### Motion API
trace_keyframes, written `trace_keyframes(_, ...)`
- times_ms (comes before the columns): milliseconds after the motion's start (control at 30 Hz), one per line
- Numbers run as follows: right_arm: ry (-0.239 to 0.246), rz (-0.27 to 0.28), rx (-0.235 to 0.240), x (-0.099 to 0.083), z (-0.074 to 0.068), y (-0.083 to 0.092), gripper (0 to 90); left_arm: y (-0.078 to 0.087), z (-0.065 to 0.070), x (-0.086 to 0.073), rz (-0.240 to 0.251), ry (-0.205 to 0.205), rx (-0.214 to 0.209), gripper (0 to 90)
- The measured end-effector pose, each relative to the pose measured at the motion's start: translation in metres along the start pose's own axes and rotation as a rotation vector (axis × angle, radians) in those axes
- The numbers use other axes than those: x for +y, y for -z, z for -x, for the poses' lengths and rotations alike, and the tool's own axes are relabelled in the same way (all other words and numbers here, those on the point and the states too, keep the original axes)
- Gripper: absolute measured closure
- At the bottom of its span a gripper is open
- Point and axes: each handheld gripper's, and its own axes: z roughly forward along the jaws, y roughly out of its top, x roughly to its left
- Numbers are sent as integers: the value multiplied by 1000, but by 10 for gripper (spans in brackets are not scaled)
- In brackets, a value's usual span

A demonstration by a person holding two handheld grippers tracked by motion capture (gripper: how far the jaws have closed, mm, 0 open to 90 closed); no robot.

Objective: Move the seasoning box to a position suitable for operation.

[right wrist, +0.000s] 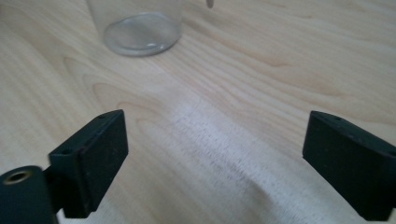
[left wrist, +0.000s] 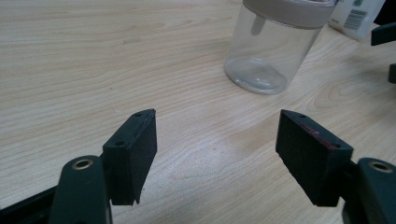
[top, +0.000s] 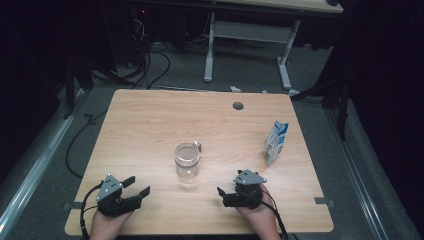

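Two black grippers are being held low at the bottom of the high view, the left gripper [top: 139,186] and the right gripper [top: 222,196], both spread wide and grasping nothing. Work is judged to be only starting: the clear jar [top: 187,160], standing mid-frame between them, is being faced but not touched. Next, a reach forward is needed. Its grey rim [left wrist: 289,10] is being shown by the left gripper view, while the milk carton [top: 276,142] is seen whole from above.
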Motion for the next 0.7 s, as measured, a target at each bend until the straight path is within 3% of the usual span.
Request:
trace_keyframes(67,-24,-3,24,-2,3,2,116,-1,2,-1,-4,5,-8,295)
trace_keyframes(167,-53,34,39,-5,8,11,154,-4,3,-5,-23,-38,14,264)
trace_keyframes(300,-84,64,40,-7,12,16,167,-6,3,-5,-30,-26,13,259)
trace_keyframes(400,-83,73,36,-8,13,17,169,-7,3,-5,-31,-21,20,252)
trace_keyframes(467,-70,76,52,-9,13,17,228,-8,2,-5,-29,-33,35,260)
trace_keyframes(567,-52,81,60,-11,10,18,283,-9,0,-7,-49,-40,34,298)
trace_keyframes(633,-52,78,58,-11,9,17,297,-9,-1,-7,-56,-23,23,295)
trace_keyframes(700,-67,72,59,-11,10,17,314,-10,-1,-9,-43,-32,22,262)
